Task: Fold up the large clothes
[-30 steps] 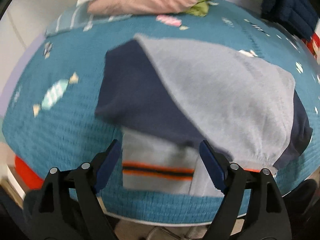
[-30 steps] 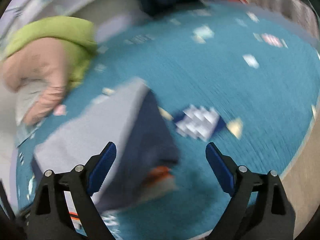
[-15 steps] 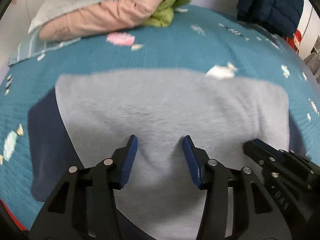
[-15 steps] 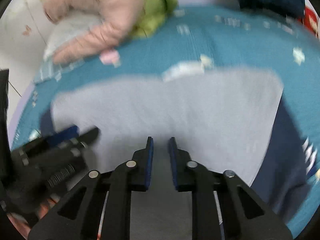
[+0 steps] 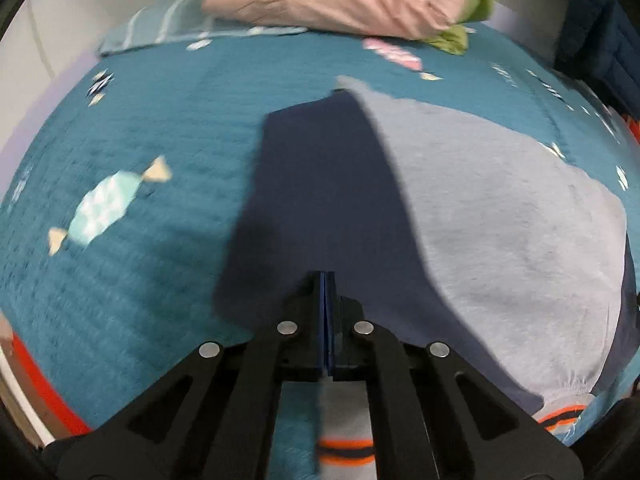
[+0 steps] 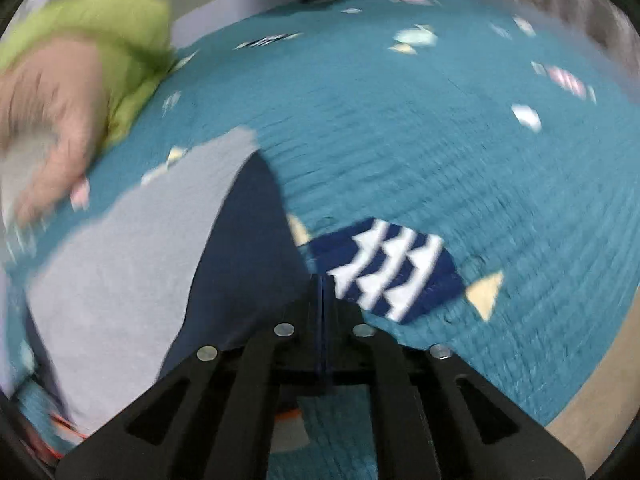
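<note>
I see a teal knitted blanket with candy-shaped patches covering the whole work surface ahead of both sets of fingers, with a pale wall beyond it. The grey and navy sweatshirt with orange-striped cuffs lies flattened on it, running from the left gripper out to the right of its fingers. That gripper is clenched on the navy sleeve edge, pads pressed together. My right gripper is also pinched tight at the sweatshirt's navy edge; whether cloth sits between the pads, I cannot tell through the blur. Only the left view shows a pink padded jacket sharply, far beyond the fingertips. Only the right view shows a navy-and-white striped candy patch just right of its fingertips
</note>
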`<act>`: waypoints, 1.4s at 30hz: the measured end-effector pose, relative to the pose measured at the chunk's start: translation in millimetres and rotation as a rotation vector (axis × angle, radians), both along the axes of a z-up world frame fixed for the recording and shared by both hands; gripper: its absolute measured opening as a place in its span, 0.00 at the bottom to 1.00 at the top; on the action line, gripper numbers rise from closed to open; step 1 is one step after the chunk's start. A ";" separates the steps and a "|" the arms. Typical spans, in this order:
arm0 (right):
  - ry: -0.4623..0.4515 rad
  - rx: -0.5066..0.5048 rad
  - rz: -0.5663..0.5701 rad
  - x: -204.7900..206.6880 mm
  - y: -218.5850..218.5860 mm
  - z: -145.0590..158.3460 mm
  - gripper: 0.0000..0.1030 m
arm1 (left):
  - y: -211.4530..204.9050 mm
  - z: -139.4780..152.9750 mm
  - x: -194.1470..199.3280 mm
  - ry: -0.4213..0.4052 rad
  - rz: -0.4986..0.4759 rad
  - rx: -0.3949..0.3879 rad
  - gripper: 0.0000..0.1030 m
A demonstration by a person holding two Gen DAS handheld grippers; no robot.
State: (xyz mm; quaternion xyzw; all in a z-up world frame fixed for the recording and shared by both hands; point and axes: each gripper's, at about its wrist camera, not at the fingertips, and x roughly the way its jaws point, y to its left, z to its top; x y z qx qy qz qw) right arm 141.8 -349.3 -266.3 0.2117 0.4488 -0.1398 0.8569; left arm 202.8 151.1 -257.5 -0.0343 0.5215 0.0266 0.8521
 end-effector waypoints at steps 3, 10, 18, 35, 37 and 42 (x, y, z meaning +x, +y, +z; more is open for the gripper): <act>-0.075 0.013 0.036 7.7 16.9 22.1 0.06 | -0.8 17.9 -2.7 -0.048 0.014 0.030 0.03; -0.124 0.100 0.374 79.0 137.3 41.6 0.06 | -68.0 39.6 42.0 -0.107 -0.134 -0.091 0.03; 0.022 0.064 0.564 159.2 212.1 -18.0 0.00 | -106.0 -8.2 104.8 -0.041 -0.134 -0.121 0.02; 0.046 -0.147 0.205 45.5 31.8 2.2 0.03 | -26.9 17.8 74.1 -0.087 0.026 0.174 0.02; 0.008 -0.127 0.235 29.6 46.5 15.2 0.04 | -36.8 33.0 61.1 -0.120 -0.011 0.183 0.02; 0.004 -0.012 0.409 18.0 125.5 25.1 0.05 | -79.1 25.9 20.6 -0.059 -0.110 0.145 0.02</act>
